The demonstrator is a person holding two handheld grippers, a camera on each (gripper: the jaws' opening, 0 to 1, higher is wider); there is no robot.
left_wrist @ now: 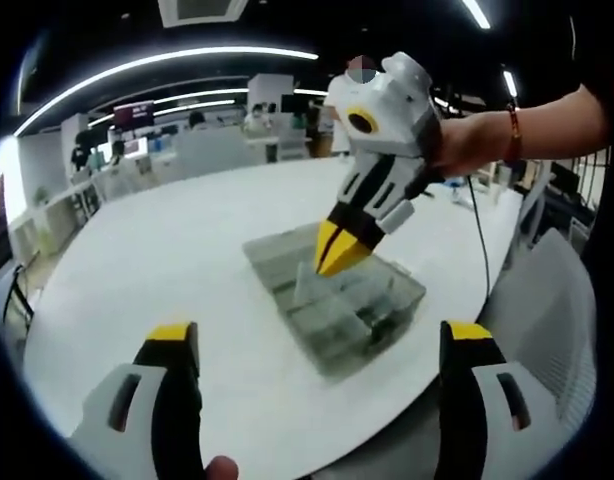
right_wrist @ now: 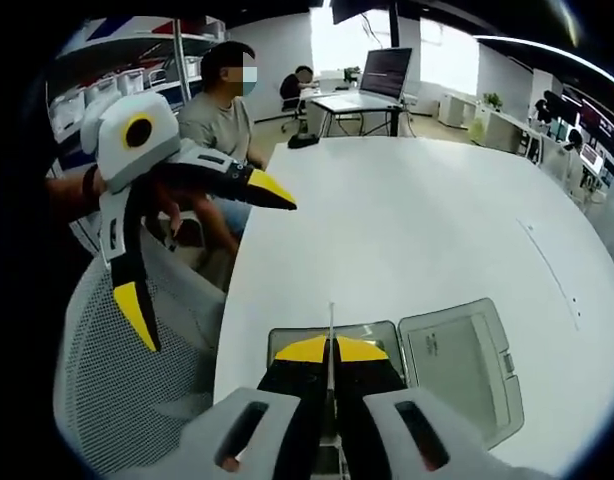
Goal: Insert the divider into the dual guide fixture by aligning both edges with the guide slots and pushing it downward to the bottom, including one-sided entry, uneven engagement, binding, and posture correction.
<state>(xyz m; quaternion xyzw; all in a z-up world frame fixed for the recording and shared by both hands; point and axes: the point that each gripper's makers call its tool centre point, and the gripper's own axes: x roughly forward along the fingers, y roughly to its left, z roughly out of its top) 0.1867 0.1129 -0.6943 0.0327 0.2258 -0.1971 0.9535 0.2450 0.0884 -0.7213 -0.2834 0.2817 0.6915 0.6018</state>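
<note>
The right gripper was clenched on a thin clear divider, which stood on edge between its yellow tips directly over the open clear box on the white table. The left gripper hung released, jaws spread wide, well off to the box's side.

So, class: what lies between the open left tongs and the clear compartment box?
Only bare white table lies between the left tongs and the box, seen in the left gripper view.
</note>
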